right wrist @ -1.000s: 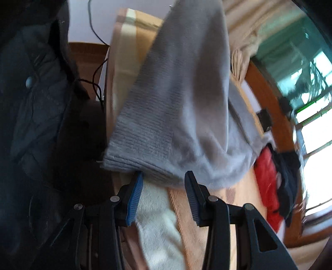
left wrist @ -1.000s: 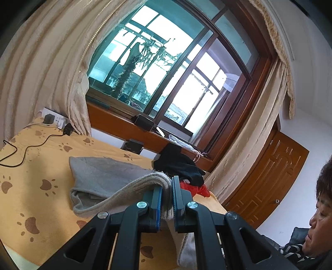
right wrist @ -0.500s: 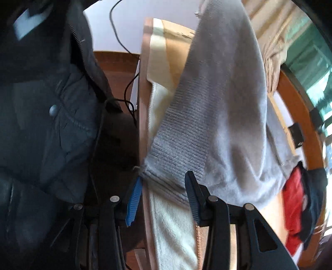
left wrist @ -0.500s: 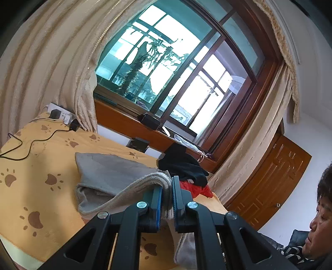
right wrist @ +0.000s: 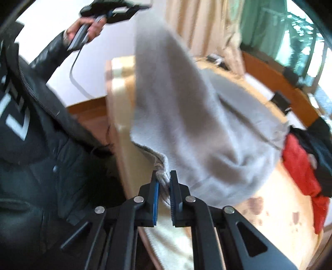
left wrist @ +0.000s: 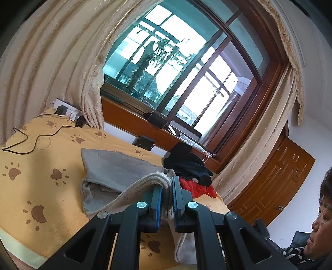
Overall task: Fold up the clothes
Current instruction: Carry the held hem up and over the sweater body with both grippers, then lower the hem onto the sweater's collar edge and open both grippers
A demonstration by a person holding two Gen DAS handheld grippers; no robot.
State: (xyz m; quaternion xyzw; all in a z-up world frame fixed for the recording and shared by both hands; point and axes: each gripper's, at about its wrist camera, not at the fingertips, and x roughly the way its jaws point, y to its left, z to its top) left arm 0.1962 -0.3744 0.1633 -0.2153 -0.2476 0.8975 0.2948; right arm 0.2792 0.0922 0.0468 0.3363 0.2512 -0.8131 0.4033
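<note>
A grey knit sweater (left wrist: 116, 172) lies partly on the yellow paw-print bed (left wrist: 31, 178). My left gripper (left wrist: 166, 193) is shut on its ribbed hem and holds it up. In the right wrist view the sweater (right wrist: 186, 108) hangs from the raised left gripper (right wrist: 116, 12) down to the bed (right wrist: 276, 211). My right gripper (right wrist: 164, 182) is shut on the sweater's lower ribbed edge at the bed's near side.
A pile of black and red clothes (left wrist: 191, 172) lies at the bed's far end, also in the right wrist view (right wrist: 305, 162). A power strip and cable (left wrist: 62, 116) lie by the curtain. The person's dark jacket (right wrist: 41, 155) is close on the left.
My right gripper was open beside the hanging hem; it has moved in and shut on the sweater's edge. The left gripper has kept its hold and risen a little.
</note>
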